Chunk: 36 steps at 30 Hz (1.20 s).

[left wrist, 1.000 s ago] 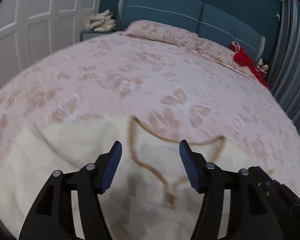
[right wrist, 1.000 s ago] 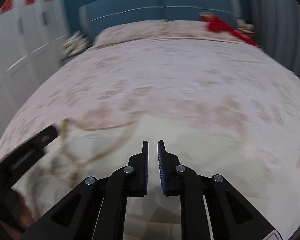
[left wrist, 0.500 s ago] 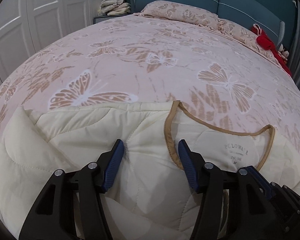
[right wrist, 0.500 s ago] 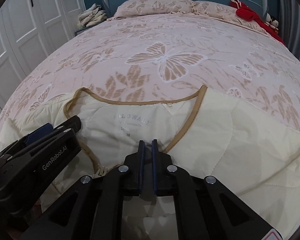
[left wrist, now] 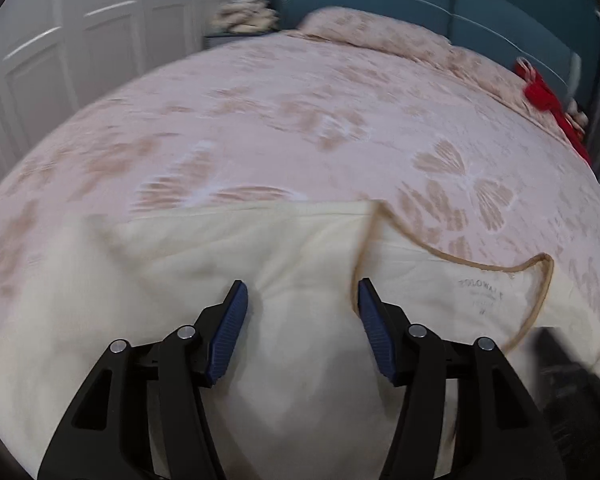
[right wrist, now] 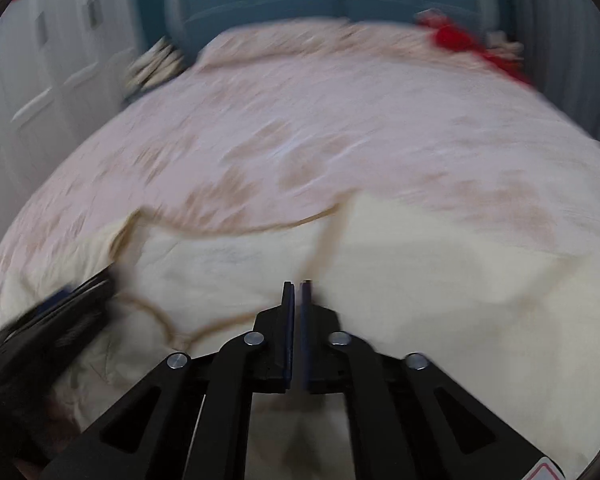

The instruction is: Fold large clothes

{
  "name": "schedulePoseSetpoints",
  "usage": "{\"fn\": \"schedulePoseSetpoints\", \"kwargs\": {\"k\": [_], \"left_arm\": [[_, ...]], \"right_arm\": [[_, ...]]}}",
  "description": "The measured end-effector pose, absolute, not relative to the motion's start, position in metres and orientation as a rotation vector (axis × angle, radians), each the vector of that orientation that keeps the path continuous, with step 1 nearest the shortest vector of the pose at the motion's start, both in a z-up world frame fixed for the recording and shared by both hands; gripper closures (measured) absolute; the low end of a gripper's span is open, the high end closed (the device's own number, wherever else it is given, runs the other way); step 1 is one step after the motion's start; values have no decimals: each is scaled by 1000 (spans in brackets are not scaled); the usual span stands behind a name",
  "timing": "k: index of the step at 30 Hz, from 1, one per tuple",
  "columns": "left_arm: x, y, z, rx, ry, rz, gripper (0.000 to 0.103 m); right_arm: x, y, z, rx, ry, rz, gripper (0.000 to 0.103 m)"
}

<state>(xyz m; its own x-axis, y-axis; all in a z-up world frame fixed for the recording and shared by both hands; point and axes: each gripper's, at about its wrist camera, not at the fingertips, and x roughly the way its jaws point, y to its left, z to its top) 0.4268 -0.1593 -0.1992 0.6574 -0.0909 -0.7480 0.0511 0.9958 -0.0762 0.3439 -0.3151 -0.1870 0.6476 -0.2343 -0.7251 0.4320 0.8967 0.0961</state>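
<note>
A cream quilted garment (left wrist: 300,264) with a tan-trimmed neckline (left wrist: 452,254) lies on the near part of the pink butterfly bedspread (left wrist: 300,128). My left gripper (left wrist: 300,300) is open above the garment's left shoulder area, beside the collar. My right gripper (right wrist: 297,292) has its jaws nearly together over the garment (right wrist: 440,256), just right of the neckline (right wrist: 236,228); whether cloth is pinched between them I cannot tell. The left gripper shows as a dark blur at the left of the right wrist view (right wrist: 60,312). Both views are motion-blurred.
A teal headboard (left wrist: 480,8) and pink pillows (left wrist: 380,28) stand at the far end. A red cloth item (left wrist: 548,104) lies at the far right of the bed. White wardrobe doors (left wrist: 80,48) line the left. Folded items (left wrist: 244,14) sit on a nightstand.
Both grippers have moved over the garment and the views have gone from sharp to blurred. The left gripper stays open and the right stays nearly shut.
</note>
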Motion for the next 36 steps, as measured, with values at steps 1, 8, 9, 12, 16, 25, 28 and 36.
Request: {"fn": "schedulePoseSetpoints", "kwargs": {"k": [1,8,9,12,16,25,28,36], "left_arm": [[413,-145,-187,-84,824,-98,40],[286,-41,-118,-84,719,-134,16],[265,-24,-111,-88,717,-147,15],[207,21,-95,-83,713,-131,13],[118,100,-69,-108,712,-57,13],[-3,191,-52,-129,798,80,8],[17,176,-85,-240,942,15,8],[56,131,-140,-293,977,8,8]], "right_arm": [[323,-319,-172,304,739,-385,88],[147,-303,-111,292,693,-315,58],[126,-301,-107,296,691,-313,48],[37,-287,-91,292,691,-319,38],[-58,-268,-78,245,711,-324,37],[-174,-246,-91,264,824,-350,30],[-172,-255,-114,303,851,-418,30],[-150,-284,-144,435,859,-530,30]]}}
